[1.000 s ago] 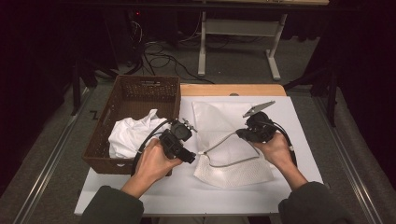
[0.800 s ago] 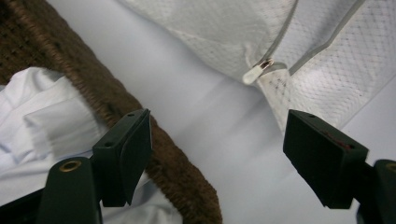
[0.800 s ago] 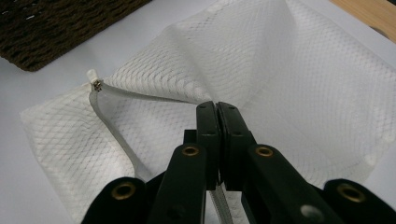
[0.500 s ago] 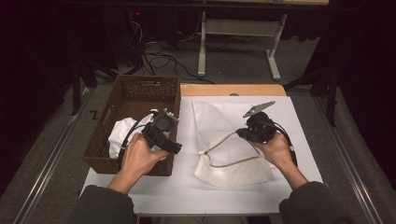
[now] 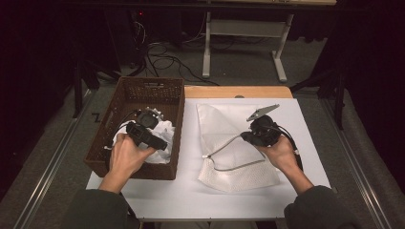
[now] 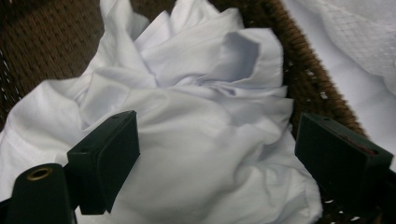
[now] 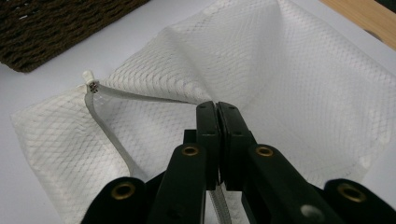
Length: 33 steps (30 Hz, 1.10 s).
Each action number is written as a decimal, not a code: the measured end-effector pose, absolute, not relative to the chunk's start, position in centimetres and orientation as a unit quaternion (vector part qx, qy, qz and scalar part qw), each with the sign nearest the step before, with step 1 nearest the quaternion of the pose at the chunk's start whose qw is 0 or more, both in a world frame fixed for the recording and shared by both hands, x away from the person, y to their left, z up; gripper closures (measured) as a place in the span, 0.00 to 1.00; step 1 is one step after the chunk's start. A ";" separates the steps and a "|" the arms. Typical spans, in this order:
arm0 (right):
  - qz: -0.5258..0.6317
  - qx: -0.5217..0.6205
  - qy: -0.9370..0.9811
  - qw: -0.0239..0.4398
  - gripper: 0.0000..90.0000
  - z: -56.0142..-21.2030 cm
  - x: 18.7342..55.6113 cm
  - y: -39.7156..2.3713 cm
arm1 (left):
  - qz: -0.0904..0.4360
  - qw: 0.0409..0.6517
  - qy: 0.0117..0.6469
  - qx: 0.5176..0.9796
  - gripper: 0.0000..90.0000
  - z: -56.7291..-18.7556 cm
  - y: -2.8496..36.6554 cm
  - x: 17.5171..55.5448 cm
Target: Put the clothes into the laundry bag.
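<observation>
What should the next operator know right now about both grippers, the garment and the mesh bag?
Left gripper: jaws just opened wide, over the crumpled white cloth garment in the brown wicker basket; nothing gripped yet.
Right gripper: shut on the zipper edge of the white mesh laundry bag, holding its mouth up on the white table.
Left to do: probably grasp the garment and load it into the bag.

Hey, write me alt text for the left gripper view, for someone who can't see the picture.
The left gripper, its two black jaws standing wide apart, hovers over a crumpled white cloth lying in a brown wicker basket. Neither jaw presses on the cloth. At the upper right, past the basket's rim, part of a white mesh bag lies on the white table.
</observation>
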State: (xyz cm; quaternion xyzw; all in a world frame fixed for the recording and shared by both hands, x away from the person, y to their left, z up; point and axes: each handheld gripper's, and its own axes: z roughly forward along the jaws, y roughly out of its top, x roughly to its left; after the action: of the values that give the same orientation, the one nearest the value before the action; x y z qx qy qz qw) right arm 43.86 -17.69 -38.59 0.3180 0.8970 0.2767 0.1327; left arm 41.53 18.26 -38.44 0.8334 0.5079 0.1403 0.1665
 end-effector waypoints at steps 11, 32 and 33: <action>0.275 0.321 0.897 0.132 0.99 -38.7 43.8 -17.7 | 0.105 0.133 0.546 0.820 0.10 -40.8 20.8 43.5; 0.272 0.317 0.900 0.123 0.99 -39.2 44.5 -17.4 | 0.064 0.103 0.566 0.815 0.00 -45.1 20.9 47.4; 0.273 0.315 0.900 0.125 0.99 -39.2 44.5 -17.5 | 0.062 0.099 0.567 0.815 0.00 -45.2 20.8 47.6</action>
State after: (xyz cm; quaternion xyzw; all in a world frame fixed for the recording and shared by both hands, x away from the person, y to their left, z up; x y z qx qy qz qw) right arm 44.55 -17.45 -39.22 0.3149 0.9005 0.2729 0.1246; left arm 47.57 20.84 -45.23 0.8150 0.5675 0.0624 0.0994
